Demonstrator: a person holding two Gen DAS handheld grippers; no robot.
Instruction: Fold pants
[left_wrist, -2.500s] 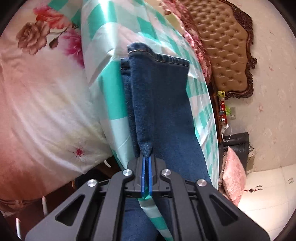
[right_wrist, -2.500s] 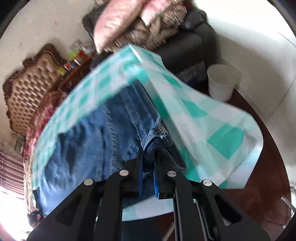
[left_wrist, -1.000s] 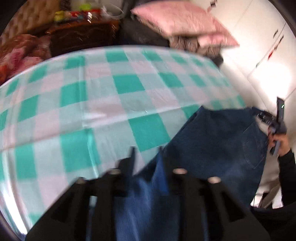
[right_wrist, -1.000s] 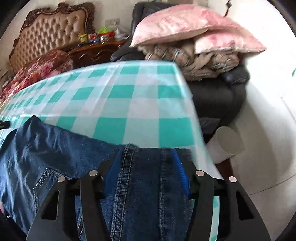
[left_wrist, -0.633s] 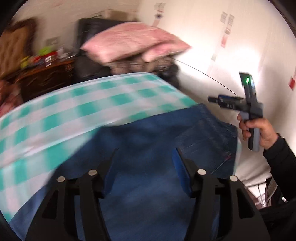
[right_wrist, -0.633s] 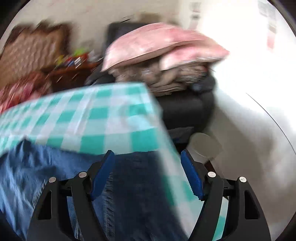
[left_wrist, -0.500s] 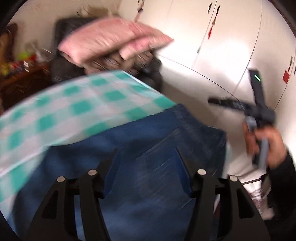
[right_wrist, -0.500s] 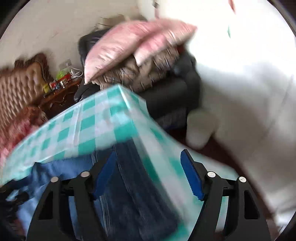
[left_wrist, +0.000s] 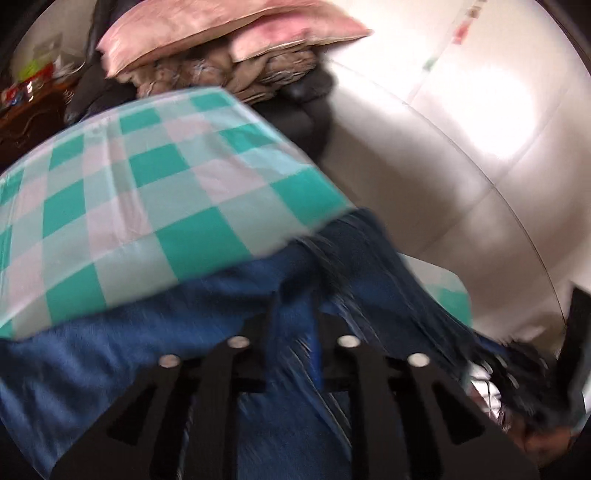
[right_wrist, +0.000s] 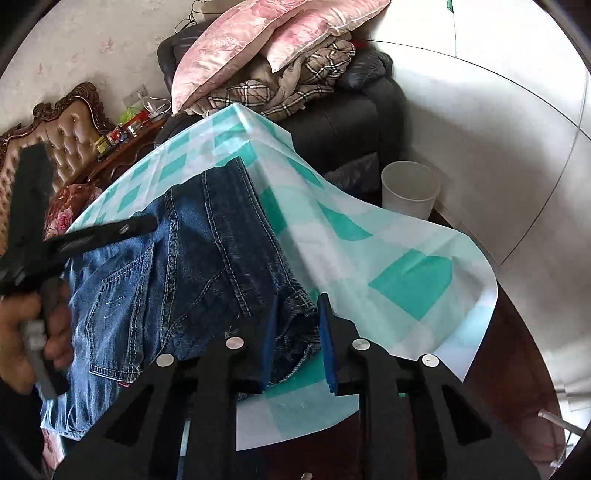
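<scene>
Blue denim pants (right_wrist: 177, 266) lie on the table with a green-and-white checked cloth (right_wrist: 369, 236), near its corner. The pants also show in the blurred left wrist view (left_wrist: 229, 306). My right gripper (right_wrist: 295, 317) is partly open, its jaws on either side of a bunched denim fold at the table's edge. My left gripper (left_wrist: 295, 317) has its jaws close together with denim between them; motion blur hides the contact. The left gripper also shows in the right wrist view (right_wrist: 122, 229), held in a hand above the pants.
A dark armchair (right_wrist: 343, 118) piled with pink pillows (right_wrist: 258, 33) and blankets stands behind the table. A white bin (right_wrist: 410, 188) stands on the floor at the right. A carved headboard (right_wrist: 70, 125) and a cluttered nightstand are at the left.
Both grippers opened and let go of the pants about a second ago, then swung across the table. Now both have closed in around denim at the table's corner.
</scene>
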